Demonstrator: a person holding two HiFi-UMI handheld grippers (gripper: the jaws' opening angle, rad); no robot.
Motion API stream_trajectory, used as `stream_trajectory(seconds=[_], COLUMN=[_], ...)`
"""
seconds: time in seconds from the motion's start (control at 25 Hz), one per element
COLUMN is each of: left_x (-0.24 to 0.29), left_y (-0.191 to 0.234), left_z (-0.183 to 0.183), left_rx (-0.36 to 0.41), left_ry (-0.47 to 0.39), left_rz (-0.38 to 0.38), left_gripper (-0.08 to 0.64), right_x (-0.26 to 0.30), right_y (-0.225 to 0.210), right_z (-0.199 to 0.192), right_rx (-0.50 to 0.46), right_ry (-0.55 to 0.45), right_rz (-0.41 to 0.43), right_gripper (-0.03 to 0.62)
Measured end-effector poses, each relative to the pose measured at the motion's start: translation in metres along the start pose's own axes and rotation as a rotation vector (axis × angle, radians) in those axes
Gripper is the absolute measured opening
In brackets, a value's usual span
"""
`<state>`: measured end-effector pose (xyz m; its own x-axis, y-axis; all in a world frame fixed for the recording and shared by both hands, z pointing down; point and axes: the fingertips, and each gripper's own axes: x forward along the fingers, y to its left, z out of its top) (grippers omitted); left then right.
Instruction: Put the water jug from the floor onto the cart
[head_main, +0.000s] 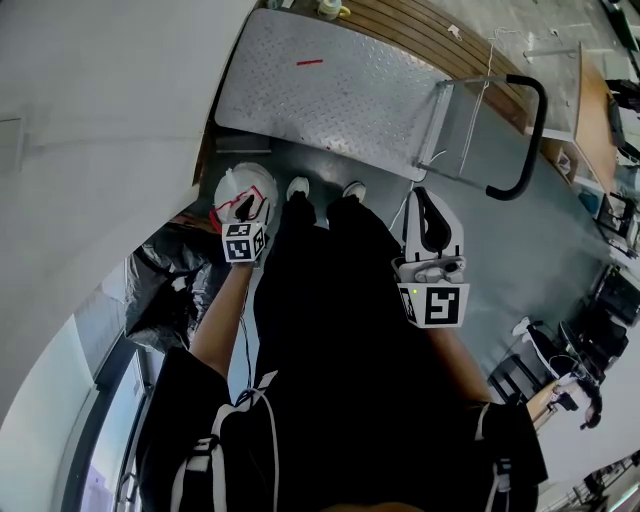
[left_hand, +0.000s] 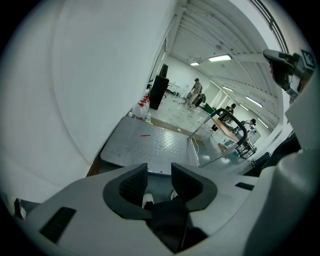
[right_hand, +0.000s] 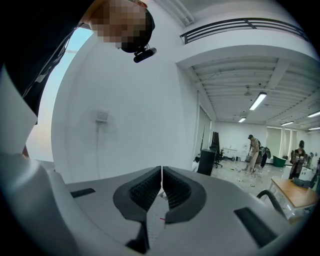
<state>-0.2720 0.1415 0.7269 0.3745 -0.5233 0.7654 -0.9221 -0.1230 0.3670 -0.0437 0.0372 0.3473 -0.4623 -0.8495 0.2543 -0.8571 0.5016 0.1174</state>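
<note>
From the head view, a person is standing with the water jug (head_main: 232, 186) sitting on the floor (head_main: 560, 230) by their feet, just beside the cart (head_main: 330, 90). The left tongs (head_main: 246, 208) are hanging directly over the jug's top. Looking through the left gripper view, those tongs (left_hand: 159, 182) are gaping apart, gripping nothing. Looking through the right gripper view, the right tongs (right_hand: 162, 187) are pressing together, empty, facing a white wall (right_hand: 130, 110).

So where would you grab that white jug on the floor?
Probably by the red handle on top, coming straight down: the water jug seems to stand upright, and its round body looks too wide for the jaws.
</note>
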Motion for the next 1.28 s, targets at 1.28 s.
stream_trajectory(seconds=[1.28], left_x=[0.068], left_y=[0.053], left_z=[-0.110], left_rx=[-0.181], left_ry=[0.257], left_rz=[0.071], left_gripper=[0.166], right_x=[0.000], right_y=[-0.001], right_z=[-0.025], right_rx=[-0.042], right_ry=[0.112], right_rz=[-0.004], right_gripper=[0.020])
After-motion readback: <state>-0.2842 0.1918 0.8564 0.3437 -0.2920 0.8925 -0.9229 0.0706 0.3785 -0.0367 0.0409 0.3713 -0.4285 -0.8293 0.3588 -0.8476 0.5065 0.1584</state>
